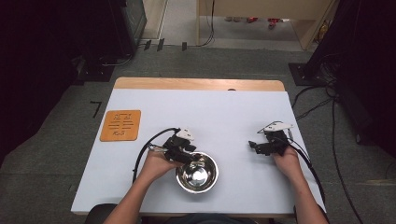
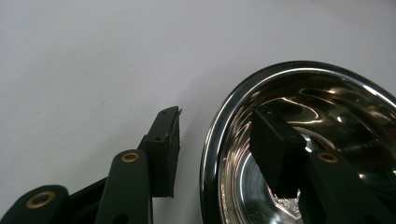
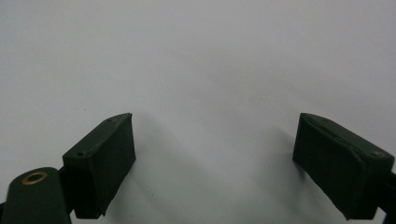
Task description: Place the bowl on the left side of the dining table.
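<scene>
The steel bowl (image 1: 197,172) sits near the table's (image 1: 233,112) front edge with your left gripper (image 2: 219,135) straddling its rim, jaws not yet pressing: close squarely on the rim before lifting, while the right gripper (image 3: 215,158) waits released and empty.

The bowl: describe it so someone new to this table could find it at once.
On the white table, look at the near edge, just left of the middle. The bowl sits there, with the left tongs straddling its rim. It is round, shiny metal, unlike the flat orange mat at far left.
</scene>
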